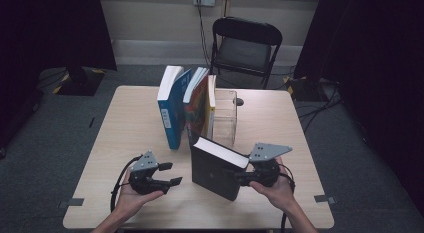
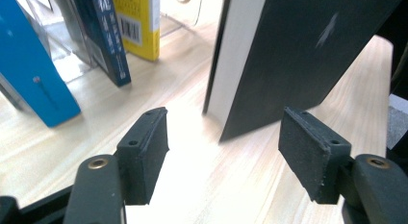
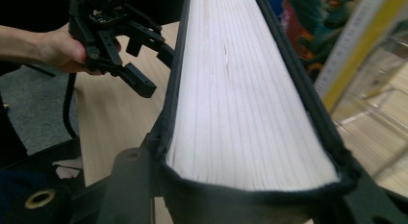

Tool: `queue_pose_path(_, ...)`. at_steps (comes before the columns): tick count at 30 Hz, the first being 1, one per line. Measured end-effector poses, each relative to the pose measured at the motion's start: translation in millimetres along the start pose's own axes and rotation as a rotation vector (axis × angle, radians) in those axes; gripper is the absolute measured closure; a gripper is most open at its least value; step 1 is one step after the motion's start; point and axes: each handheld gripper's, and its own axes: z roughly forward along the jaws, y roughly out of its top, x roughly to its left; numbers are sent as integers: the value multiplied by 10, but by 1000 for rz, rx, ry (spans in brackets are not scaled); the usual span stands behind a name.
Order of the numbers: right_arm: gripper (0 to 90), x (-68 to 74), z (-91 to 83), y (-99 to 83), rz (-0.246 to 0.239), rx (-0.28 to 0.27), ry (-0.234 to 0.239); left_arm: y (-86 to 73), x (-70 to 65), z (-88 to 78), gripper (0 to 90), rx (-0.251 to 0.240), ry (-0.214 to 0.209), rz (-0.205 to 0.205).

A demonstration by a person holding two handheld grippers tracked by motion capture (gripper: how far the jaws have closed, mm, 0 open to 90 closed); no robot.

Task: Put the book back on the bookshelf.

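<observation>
The black book point(image 1: 216, 173) stands upright on the table point(image 1: 125, 128), near the front edge, a bit right of centre, w/ its white page block facing up and tilted slightly. The right gripper point(image 1: 241, 179) is clamped on it: in the right gripper view both jaws press against the covers at the spine end, pages point(image 3: 240, 89) running away between them. The right hand point(image 1: 275, 189) holds that gripper just beside the book's right side.

The left gripper point(image 1: 169, 174) sits near the front-left part of the table, held in the left hand point(image 1: 131, 195), jaws apart w/ nothing between them. In the left gripper view the two black pads point(image 2: 144, 147) stand wide, bare table between them, and the black book's cover point(image 2: 298, 56) is just ahead, not touching either pad.

Behind the black book, toward the table's middle and back edge, a row of books leans upright: a blue book point(image 1: 172, 110) on the left, then a colourful book point(image 1: 199, 113), then a yellow-spined book point(image 1: 212, 110). They rest against a clear plastic box point(image 1: 226, 118) on the right. A black chair point(image 1: 245, 48) stands beyond the back edge.
</observation>
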Motion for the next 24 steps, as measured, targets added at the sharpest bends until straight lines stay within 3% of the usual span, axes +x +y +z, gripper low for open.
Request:
queue_pose_path(9,515,-143,-283,-128,52,6,-95,-51,164,85,227,95,74,-54)
queue_pose_path(12,513,-200,-342,-152,73,7,-123,-77,234,94,210,118,124,-66)
queue_pose_path(17,506,-274,-389,-174,97,2,-151,-123,333,133,205,172,200,-76)
queue_pose_path(20,499,-322,-399,-180,117,-3,-171,-162,384,171,205,218,227,-70)
queue_pose_path(24,497,-374,-401,-187,138,-9,-187,-199,454,202,200,258,268,-92)
